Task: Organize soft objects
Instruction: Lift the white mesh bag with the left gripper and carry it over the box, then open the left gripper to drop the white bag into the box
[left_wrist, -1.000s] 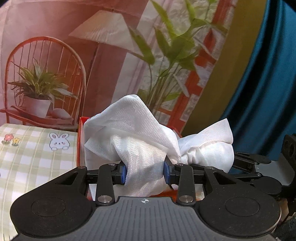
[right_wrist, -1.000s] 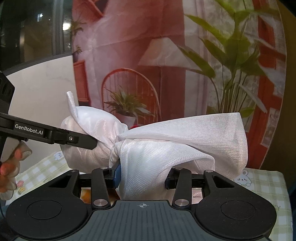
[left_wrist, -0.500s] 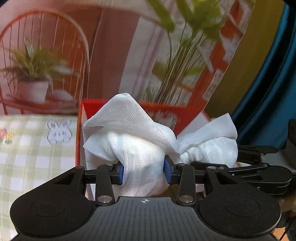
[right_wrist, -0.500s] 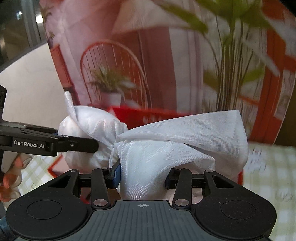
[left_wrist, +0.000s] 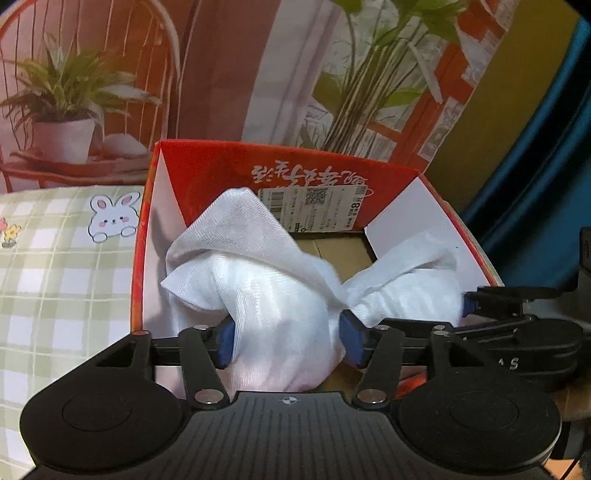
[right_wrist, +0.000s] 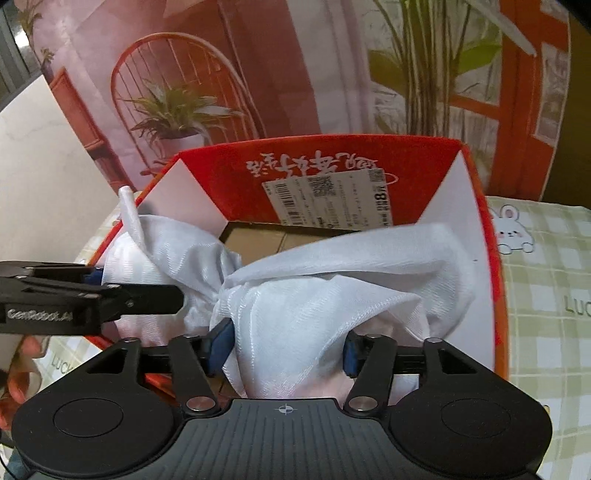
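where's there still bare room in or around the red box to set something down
Bare cardboard floor shows at the back of the red box, between the white cloth and the labelled wall. The checked tablecloth beside the box is bare. The near half is crowded: cloth, left gripper and right gripper.

Box floor (left_wrist: 343, 254) mostly under cloth (left_wrist: 266, 280)

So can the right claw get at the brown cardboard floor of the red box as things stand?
Probably not: the bunched white mesh cloth fills the gap between the right claw fingers and covers most of the floor ahead.
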